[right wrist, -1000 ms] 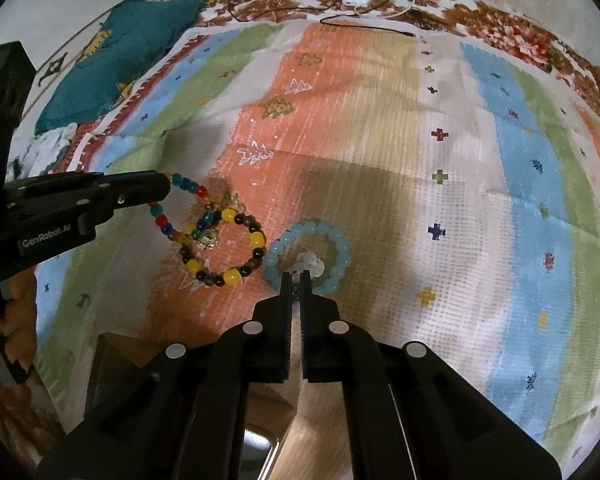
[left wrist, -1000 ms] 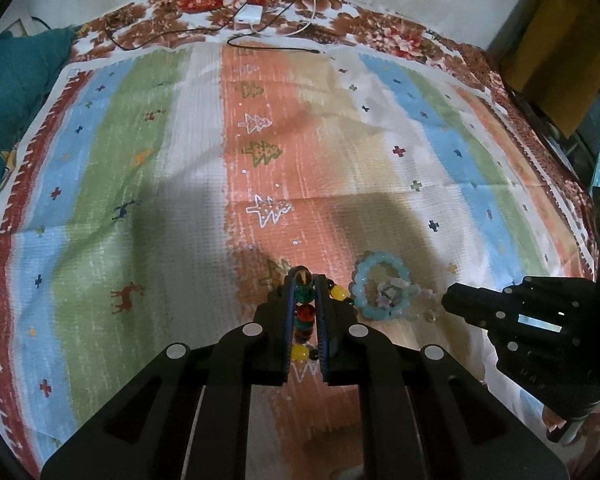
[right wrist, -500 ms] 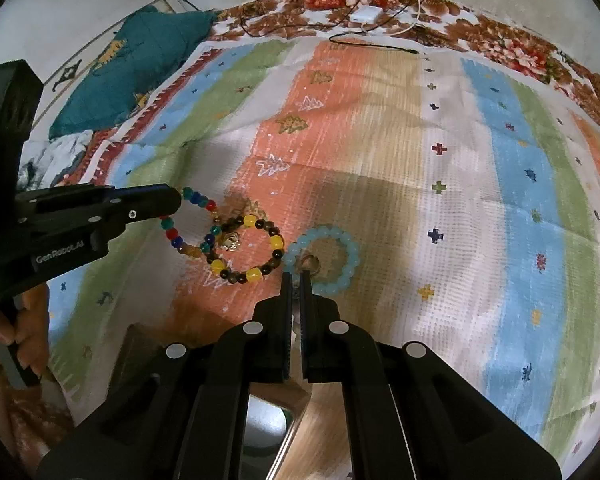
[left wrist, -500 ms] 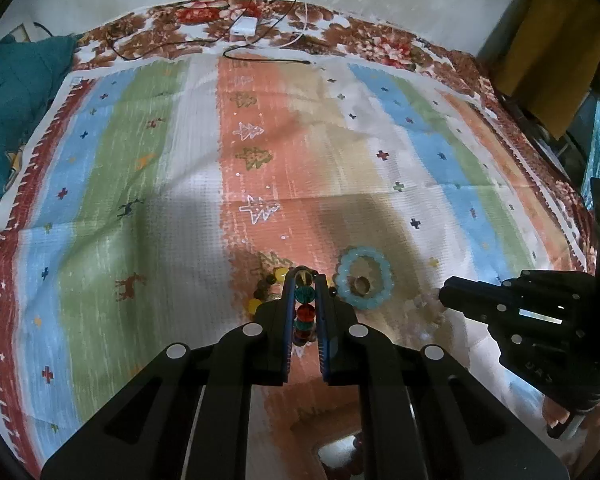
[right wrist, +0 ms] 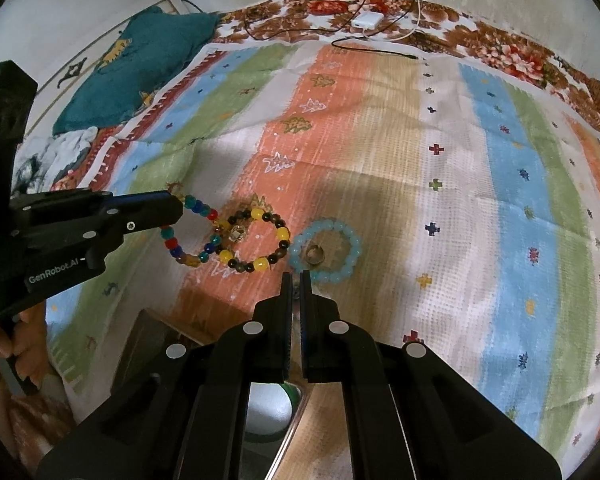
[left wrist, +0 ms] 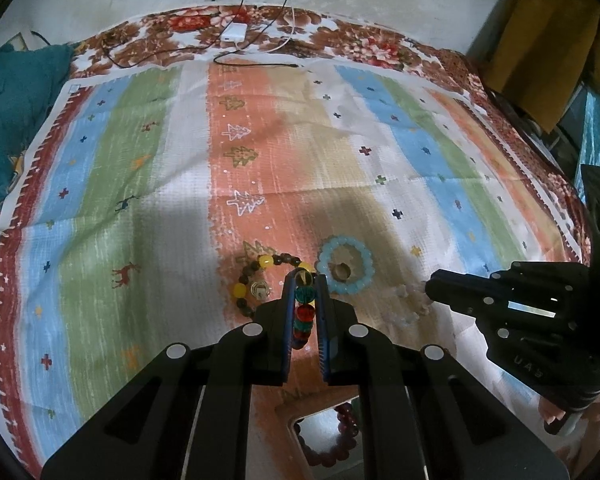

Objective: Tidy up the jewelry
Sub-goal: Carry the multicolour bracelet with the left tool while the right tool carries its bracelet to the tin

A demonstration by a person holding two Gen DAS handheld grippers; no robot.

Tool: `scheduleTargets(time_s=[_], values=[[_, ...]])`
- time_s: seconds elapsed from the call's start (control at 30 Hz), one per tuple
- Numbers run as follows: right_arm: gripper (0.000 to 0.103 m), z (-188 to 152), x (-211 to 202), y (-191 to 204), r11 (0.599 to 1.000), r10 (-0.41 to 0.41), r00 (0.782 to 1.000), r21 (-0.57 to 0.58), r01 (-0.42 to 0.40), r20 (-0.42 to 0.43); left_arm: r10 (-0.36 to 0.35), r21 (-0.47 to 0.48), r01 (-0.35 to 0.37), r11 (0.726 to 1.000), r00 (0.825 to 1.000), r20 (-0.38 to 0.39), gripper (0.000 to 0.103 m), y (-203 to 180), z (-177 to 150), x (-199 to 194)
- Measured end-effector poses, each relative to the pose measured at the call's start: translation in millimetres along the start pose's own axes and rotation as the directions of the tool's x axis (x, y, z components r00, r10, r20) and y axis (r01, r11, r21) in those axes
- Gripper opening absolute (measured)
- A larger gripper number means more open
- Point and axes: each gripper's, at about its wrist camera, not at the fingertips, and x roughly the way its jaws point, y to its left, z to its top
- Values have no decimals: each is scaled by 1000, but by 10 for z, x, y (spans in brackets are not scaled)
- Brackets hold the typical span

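My left gripper (left wrist: 305, 280) is shut on a multicoloured bead bracelet (left wrist: 305, 312) and holds it above the cloth; it also shows in the right wrist view (right wrist: 192, 232). A yellow-and-brown bead bracelet (right wrist: 256, 240) lies on the orange stripe with a small gold ring (right wrist: 236, 233) inside it. A pale blue bead bracelet (right wrist: 326, 250) lies to its right, around a dark ring (right wrist: 314, 255). My right gripper (right wrist: 296, 280) is shut on a whitish clear bead bracelet (left wrist: 410, 304), which hangs from its tip in the left wrist view.
A wooden box (right wrist: 156, 340) with a mirrored inside (left wrist: 320, 432) sits under both grippers; a dark red bead bracelet (left wrist: 336, 444) lies in it. A white charger with cables (left wrist: 234, 34) lies at the far edge. A teal cushion (right wrist: 140, 68) is at the left.
Both grippers have lifted and drawn back toward the box with their bracelets. The blue and yellow-brown bracelets stay on the cloth and the box has come into view.
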Motion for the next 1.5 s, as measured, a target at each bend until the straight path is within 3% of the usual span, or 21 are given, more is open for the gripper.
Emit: scheduleTargets(time_s=[0.77,1.5], values=[[4,-51,-363,160,999,-4,997,-37,7,79,-34,15,33,999,998,54,9,-137,-153,-334],[4,-341,-706,288,997,63,990,-55,-57,122,-62,64,56,996,994,94,9,-346,-500,-651]])
